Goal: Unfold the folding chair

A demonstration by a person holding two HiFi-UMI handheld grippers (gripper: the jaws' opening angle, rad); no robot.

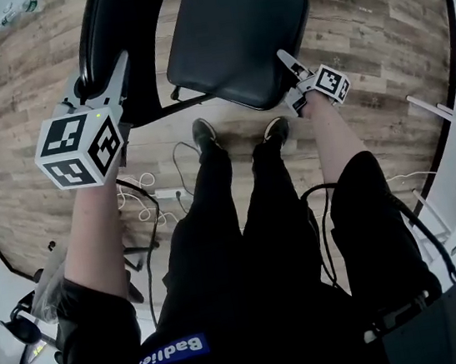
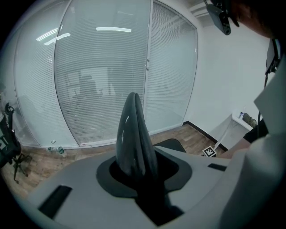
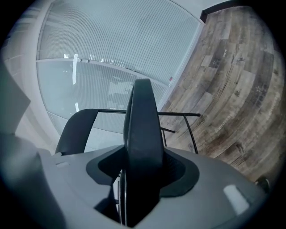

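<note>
Chair open-looking, one gripper on each side of its seat

The seat (image 1: pixel 232 33) lies flat, facing up, just beyond the person's shoes (image 1: pixel 204 130). The backrest (image 1: pixel 98 35) stands left of the seat, with its rim running away from the person. The left gripper (image 1: pixel 103 75) points along that rim, jaws drawn close and, as far as I can judge, pinching it. The right gripper (image 1: pixel 285 59) sits just beside the seat's near right corner, closer to the seat than the left, jaws parted by a narrow gap with nothing between them. A final press would go straight down on that corner. Cables (image 1: pixel 142 197) trail on the wooden floor (image 1: pixel 374 22), nearer the person than the seat and clear of both grippers.
</note>
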